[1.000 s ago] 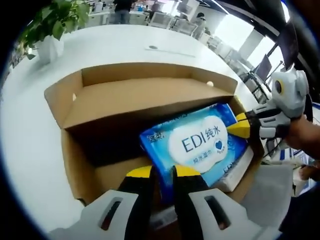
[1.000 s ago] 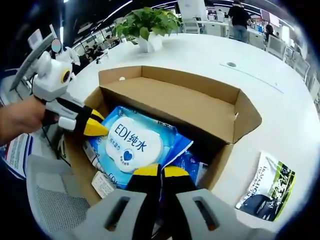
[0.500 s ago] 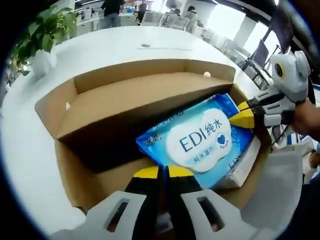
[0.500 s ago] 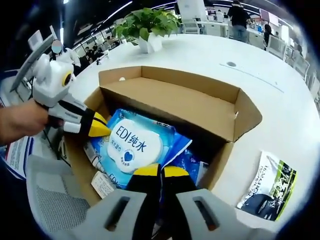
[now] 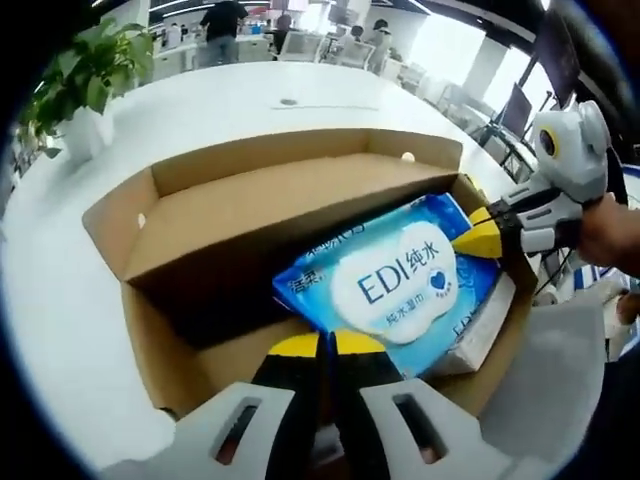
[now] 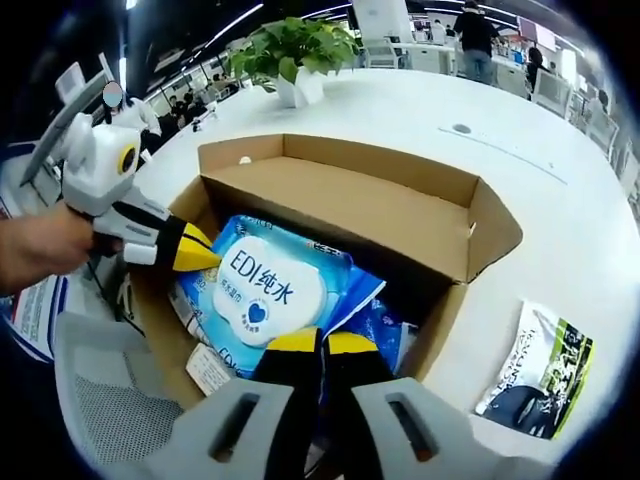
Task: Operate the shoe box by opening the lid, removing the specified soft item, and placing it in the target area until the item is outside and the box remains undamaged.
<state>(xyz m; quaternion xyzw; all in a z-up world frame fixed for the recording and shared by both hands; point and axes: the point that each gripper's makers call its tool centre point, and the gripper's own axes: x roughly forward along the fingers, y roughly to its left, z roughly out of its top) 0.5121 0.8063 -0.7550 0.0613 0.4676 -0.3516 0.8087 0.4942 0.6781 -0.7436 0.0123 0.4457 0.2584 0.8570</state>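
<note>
Cardboard shoe box [image 5: 250, 205] [image 6: 400, 215] stands open on a white round table [image 5: 60, 290] [image 6: 560, 230], its lid flap folded back over the far half, so the inside beneath the flap is in deep shadow and cannot be read.

Blue wet-wipes pack [image 5: 390, 280] [image 6: 265, 290], white label "EDI", lies tilted in the near part of the box, on top of other packs. Another blue pack [image 6: 375, 325] shows partly under it in the right gripper view; a white boxy item [image 5: 480, 335] is half covered at the box's edge in the left gripper view. A small card or label [image 6: 205, 368] lies by the box wall, print too small to read.

Left gripper [image 5: 322, 345] [image 6: 200, 250]: yellow tips pressed together at one edge of the pack, jaws black below; they appear closed on the pack's edge, though the actual pinch is hidden behind the tips.

Right gripper [image 6: 322, 345] [image 5: 478, 240]: tips likewise together at the opposite edge of the pack, seemingly clamped on it; contact point hidden.

A hand [image 6: 40, 245] [image 5: 610, 235] holds each gripper body, cut off by the frame.

Potted plant [image 5: 85, 75] [image 6: 295, 55] on the far table. A printed leaflet [image 6: 535, 375] lies on the table just beside the box. People and desks far behind, blurred
</note>
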